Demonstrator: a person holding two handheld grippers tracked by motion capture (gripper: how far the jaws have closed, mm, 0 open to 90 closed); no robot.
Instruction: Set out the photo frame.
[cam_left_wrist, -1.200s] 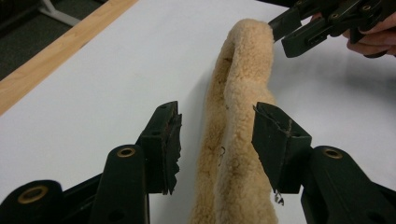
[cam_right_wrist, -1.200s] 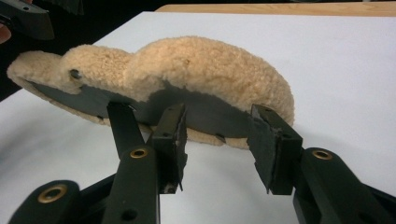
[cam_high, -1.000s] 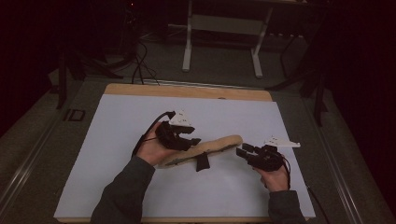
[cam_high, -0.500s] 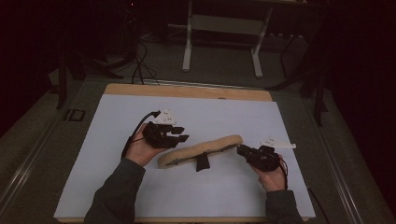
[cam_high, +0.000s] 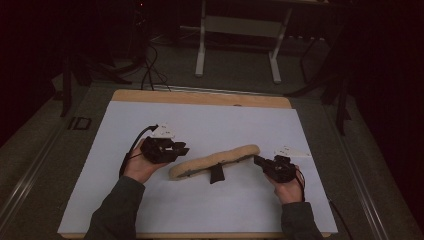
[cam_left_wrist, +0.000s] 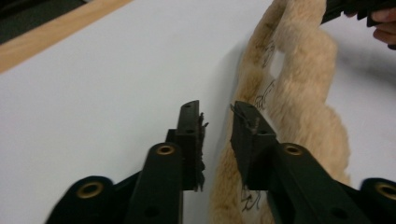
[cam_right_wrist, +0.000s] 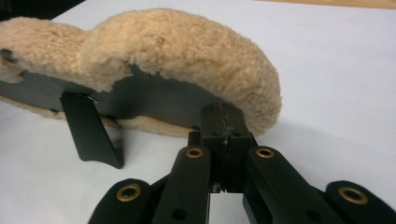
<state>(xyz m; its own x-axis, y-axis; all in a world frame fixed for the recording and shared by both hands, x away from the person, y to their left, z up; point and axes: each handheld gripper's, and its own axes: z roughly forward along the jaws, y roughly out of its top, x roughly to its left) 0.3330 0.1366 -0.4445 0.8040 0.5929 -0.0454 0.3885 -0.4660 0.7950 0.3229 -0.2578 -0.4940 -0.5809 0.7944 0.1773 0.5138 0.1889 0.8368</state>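
A long tan fleece pad (cam_high: 215, 159) with a dark lining lies slantwise on the white table top (cam_high: 225, 120). A black strap tab (cam_high: 216, 174) sticks out from its middle. My left gripper (cam_high: 184, 149) stands open just left of the pad's left end, with nothing between its jaws; in the left gripper view (cam_left_wrist: 217, 116) the fleece (cam_left_wrist: 303, 93) runs along the right jaw. My right gripper (cam_high: 257, 161) is shut on the dark lining edge at the pad's right end. The right gripper view (cam_right_wrist: 223, 112) shows the fleece (cam_right_wrist: 187, 51) arched up above the lining and tab (cam_right_wrist: 91, 135).
A bare wooden strip (cam_high: 200, 96) runs along the table's far edge. Beyond it, on the dark floor, are a white desk frame (cam_high: 237, 45) and cables (cam_high: 150, 65). The white surface stretches wide on all sides of the pad.
My left gripper has drawn back to the left off the pad's left end and stands open. The right gripper has slid slightly right and nearer, still at the right end.
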